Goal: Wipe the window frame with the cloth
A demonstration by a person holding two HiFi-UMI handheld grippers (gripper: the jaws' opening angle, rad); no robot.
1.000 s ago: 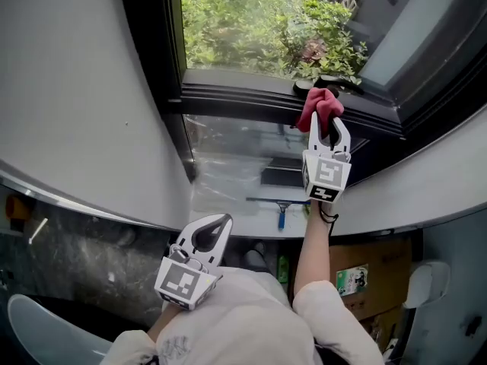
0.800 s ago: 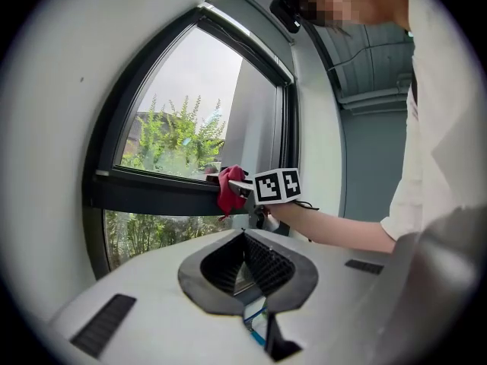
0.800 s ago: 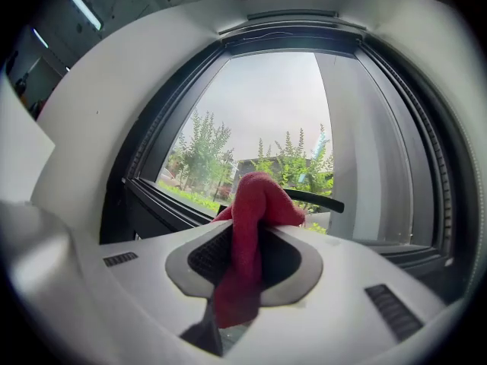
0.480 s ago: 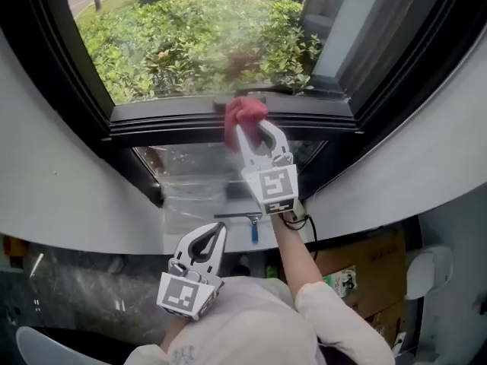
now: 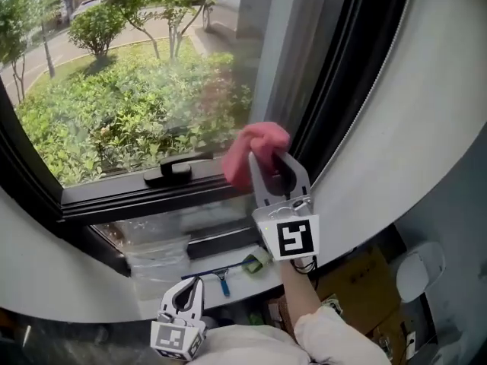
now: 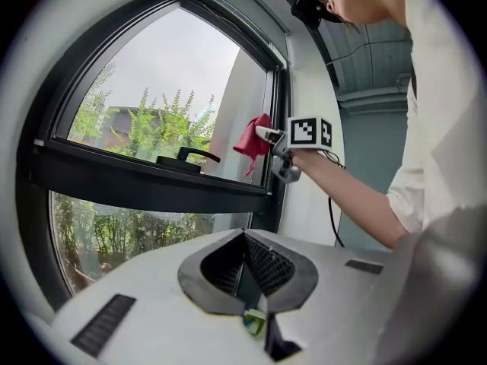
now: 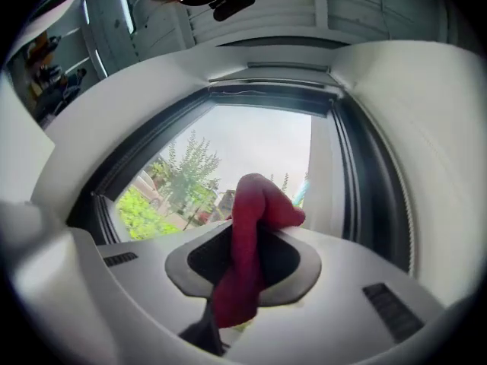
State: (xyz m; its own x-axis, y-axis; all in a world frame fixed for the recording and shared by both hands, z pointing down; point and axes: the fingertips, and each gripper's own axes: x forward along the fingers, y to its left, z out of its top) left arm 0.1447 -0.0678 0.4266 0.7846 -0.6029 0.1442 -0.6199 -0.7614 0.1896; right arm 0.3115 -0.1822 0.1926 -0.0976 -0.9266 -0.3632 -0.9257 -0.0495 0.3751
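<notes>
A red cloth (image 5: 255, 152) is bunched at the tip of my right gripper (image 5: 272, 172), which is shut on it and raised beside the dark window frame (image 5: 335, 74) at the window's right side. In the right gripper view the cloth (image 7: 247, 242) hangs between the jaws, with the frame's right upright (image 7: 365, 181) just ahead. The left gripper view shows the cloth (image 6: 255, 137) held near the frame's corner (image 6: 275, 135). My left gripper (image 5: 183, 310) is low near my body, shut with nothing in it (image 6: 245, 276).
A black window handle (image 5: 173, 169) sits on the lower sash rail. A squeegee (image 5: 222, 278) and a small sponge (image 5: 254, 263) lie on the sill below. Cardboard boxes (image 5: 350, 280) stand on the floor at the right. White wall surrounds the window.
My right gripper has lifted the cloth off the lower rail and carried it up and right toward the frame's right upright. The head view has tilted upward. The left gripper stayed low.
</notes>
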